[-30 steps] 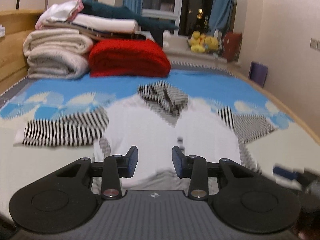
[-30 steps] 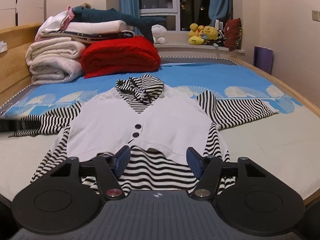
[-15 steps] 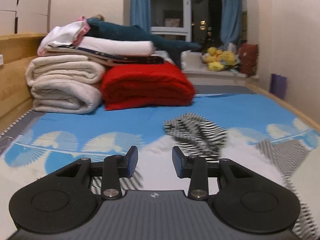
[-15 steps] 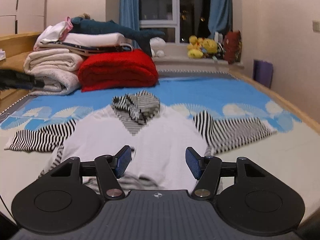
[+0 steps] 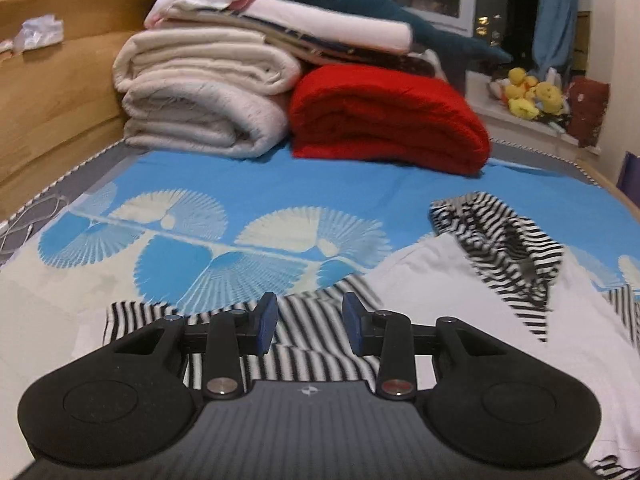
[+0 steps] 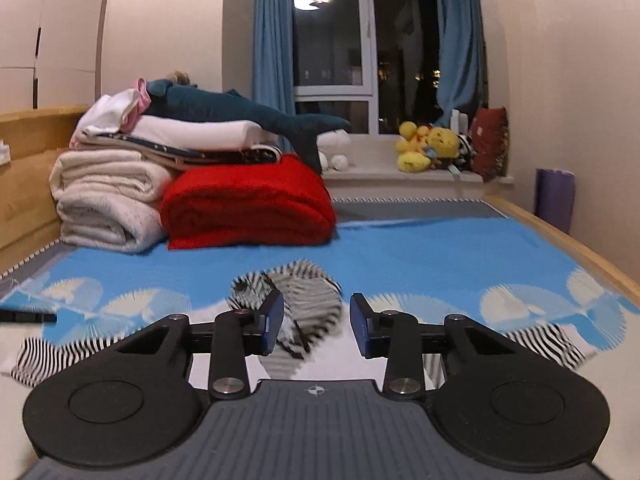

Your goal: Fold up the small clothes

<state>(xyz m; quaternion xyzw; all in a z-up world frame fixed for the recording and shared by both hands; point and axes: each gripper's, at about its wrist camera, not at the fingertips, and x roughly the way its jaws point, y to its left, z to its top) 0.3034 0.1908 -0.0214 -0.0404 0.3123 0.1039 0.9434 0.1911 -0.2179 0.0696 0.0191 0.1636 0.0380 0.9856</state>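
A small white garment (image 5: pixel 472 304) with a black-and-white striped hood (image 5: pixel 500 240) and striped sleeves lies spread flat on the bed sheet (image 5: pixel 280 188), which is blue with pale fan motifs. In the left wrist view the garment fills the region from 3 to 5 o'clock, its hood at about 2 o'clock of centre, and one striped sleeve (image 5: pixel 304 336) extends toward 7 o'clock beneath the tool. The left gripper (image 5: pixel 309 325) is held over this sleeve with its blue-padded fingers (image 5: pixel 267 322) spread apart and nothing between them; whether the tips touch the cloth cannot be told. In the right wrist view the hood (image 6: pixel 300 300) sits just above centre, blurred, and the sleeves run out toward 8 o'clock (image 6: pixel 56 356) and 4 o'clock (image 6: pixel 540 342). The right gripper (image 6: pixel 316 322) is likewise spread and empty, its gap framing the hood. Beyond the garment, at 11 to 12 o'clock, stand a folded red blanket (image 6: pixel 248 208) and, just beside it, a stack of cream blankets (image 6: pixel 104 196) topped with folded linens and a dark teal plush shark (image 6: pixel 240 114). A wooden headboard (image 5: pixel 52 92) borders the bed at 9 o'clock. Yellow plush toys (image 6: pixel 428 146) rest on the sill at 1 o'clock, below a dark window with blue curtains (image 6: pixel 272 52).
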